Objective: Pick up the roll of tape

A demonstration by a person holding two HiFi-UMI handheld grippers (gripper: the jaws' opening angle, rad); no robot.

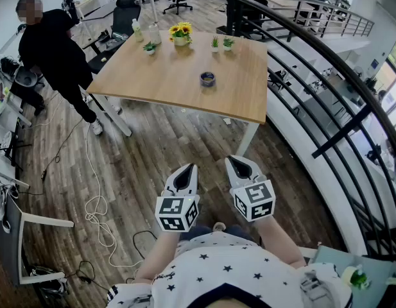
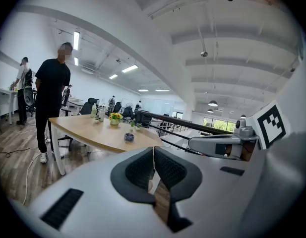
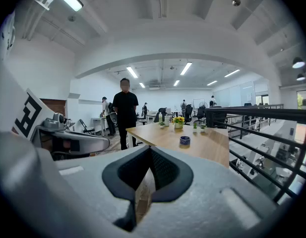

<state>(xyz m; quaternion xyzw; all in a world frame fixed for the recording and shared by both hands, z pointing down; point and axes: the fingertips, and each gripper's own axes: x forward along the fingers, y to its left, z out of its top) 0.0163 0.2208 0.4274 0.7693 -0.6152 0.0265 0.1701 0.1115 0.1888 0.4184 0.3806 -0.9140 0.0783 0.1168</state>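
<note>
A wide wood-plank floor (image 1: pixel 153 153) runs between the person carrying the tools and a big light wooden desk on white legs (image 1: pixel 178 76), with a black curved metal railing (image 1: pixel 326 76) sweeping past the desk's right side. A bystander in black clothes (image 1: pixel 56 56) stands off the desk's left corner.

The left tongs (image 1: pixel 188 171) and the right tongs (image 1: pixel 235 164) are held side by side low in front of the carrier's body, over bare floor and well apart from the desk. Both are closed tight. The left gripper view shows its dark ribbed pads pressed together with nothing between them (image 2: pixel 153 155), and the right gripper view shows the same (image 3: pixel 150 155).

On the far side of the desk sits a pot of yellow sunflowers (image 1: pixel 180 32). Smaller again is the small dark-blue roll of tape (image 1: pixel 207 78), lying flat and alone on the desk's right half, well clear of the flowers. Both gripper views catch it ahead (image 2: pixel 129 137) (image 3: pixel 184 141).

I'd say the job is at its very start, the approach, with the grasp not yet begun. Next the carrier needs to close the gap to the desk, open one pair of tongs, lower it over the roll, and pinch across the ring before lifting.
</note>
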